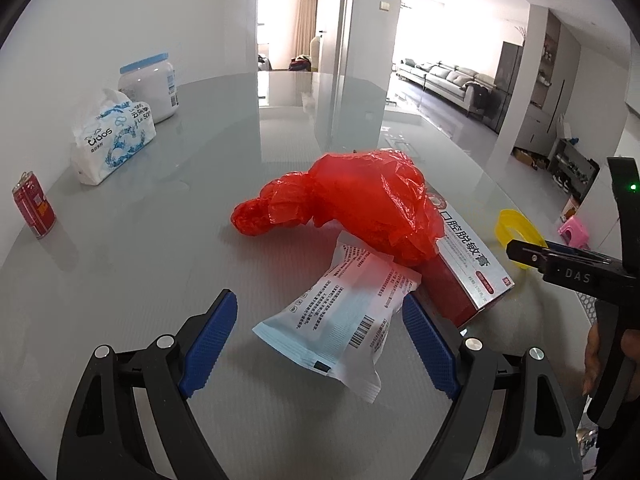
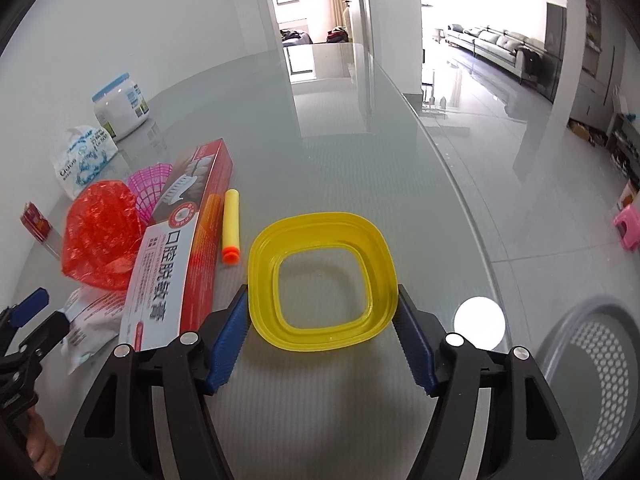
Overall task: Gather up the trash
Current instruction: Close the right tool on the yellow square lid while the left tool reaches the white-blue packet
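Yellow ring (image 2: 322,280) on glass table (image 2: 360,140), flanked by wide right gripper (image 2: 322,316); grasp pending. Needs closing, then lifting. Left gripper (image 1: 318,320) wide around white packet (image 1: 340,320).

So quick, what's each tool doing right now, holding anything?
Left tool: open, straddling the white and blue plastic packet, not gripping.
Right tool: open around the yellow square plastic ring, grip unclear.

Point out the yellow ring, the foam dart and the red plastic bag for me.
yellow ring (image 2: 320,240): right wrist view, on its far rim.
foam dart (image 2: 231,220): right wrist view, middle of its yellow shaft.
red plastic bag (image 1: 360,200): left wrist view, on its crumpled main bulge.
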Tool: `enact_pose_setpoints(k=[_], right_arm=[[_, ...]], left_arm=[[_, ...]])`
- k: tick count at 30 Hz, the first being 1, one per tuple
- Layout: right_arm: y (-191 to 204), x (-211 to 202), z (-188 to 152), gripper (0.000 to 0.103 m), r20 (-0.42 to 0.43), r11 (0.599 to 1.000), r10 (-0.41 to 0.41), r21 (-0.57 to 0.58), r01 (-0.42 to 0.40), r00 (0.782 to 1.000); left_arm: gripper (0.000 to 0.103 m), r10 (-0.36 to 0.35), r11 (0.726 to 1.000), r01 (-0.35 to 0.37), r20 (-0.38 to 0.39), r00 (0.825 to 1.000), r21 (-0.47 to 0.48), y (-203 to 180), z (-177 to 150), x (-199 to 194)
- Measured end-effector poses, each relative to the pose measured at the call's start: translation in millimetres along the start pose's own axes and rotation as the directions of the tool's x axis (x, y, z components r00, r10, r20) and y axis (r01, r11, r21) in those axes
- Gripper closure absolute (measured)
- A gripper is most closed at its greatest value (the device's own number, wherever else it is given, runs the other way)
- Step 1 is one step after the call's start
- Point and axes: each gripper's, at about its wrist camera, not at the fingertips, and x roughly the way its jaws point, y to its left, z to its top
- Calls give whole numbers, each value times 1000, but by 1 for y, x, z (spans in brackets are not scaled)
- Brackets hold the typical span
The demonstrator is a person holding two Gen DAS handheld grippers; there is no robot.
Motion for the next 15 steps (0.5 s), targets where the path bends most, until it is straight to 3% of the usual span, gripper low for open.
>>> enact_pose_setpoints(k=[6, 15], right_arm=[[-12, -29, -22, 36, 14, 998, 46, 49, -47, 999], [-25, -55, -35, 36, 30, 995, 52, 84, -54, 998]], left_arm=[[18, -30, 998, 32, -33, 999, 58, -6, 2, 8], [18, -35, 994, 45, -110, 993, 98, -11, 7, 38]])
